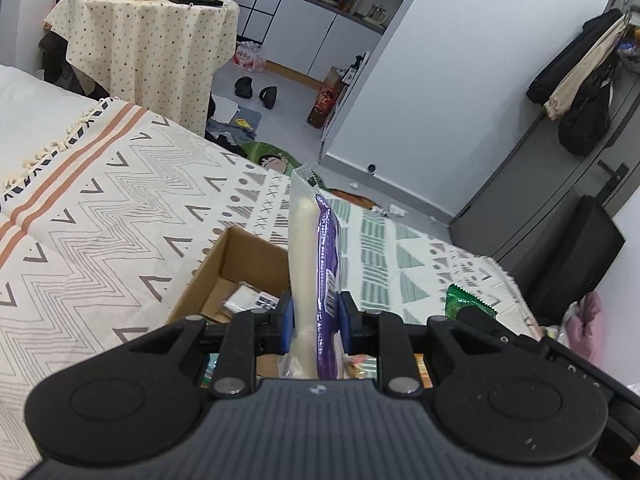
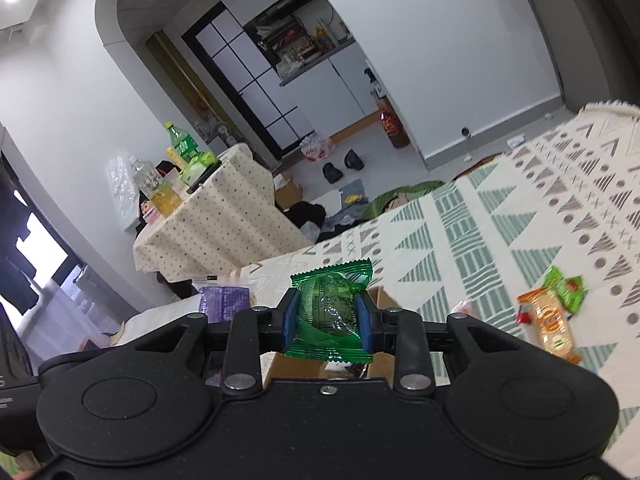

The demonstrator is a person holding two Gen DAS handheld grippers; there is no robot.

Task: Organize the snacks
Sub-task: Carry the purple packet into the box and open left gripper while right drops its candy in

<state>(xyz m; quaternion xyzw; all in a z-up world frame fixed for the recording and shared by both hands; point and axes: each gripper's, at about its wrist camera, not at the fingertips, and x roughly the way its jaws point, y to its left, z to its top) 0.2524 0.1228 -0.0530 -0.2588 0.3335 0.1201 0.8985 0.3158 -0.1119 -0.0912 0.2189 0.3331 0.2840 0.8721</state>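
My left gripper (image 1: 315, 320) is shut on a tall purple-and-white snack packet (image 1: 316, 248), held upright on edge above an open cardboard box (image 1: 232, 264) that lies on the patterned bedspread and holds a few small wrapped items. In the right wrist view, my right gripper (image 2: 327, 316) is shut on a green transparent snack packet (image 2: 330, 312), with the box's brown edge (image 2: 378, 294) just beyond and below it. The purple packet (image 2: 224, 298) shows at the left. That green packet (image 1: 466, 304) also peeks in at the right of the left wrist view.
An orange packet (image 2: 550, 326) and a small green packet (image 2: 566, 288) lie loose on the bedspread (image 2: 520, 220) to the right. A round table with a dotted cloth (image 1: 148, 44) carries bottles and jars. Shoes (image 1: 256, 90) lie on the floor beyond the bed.
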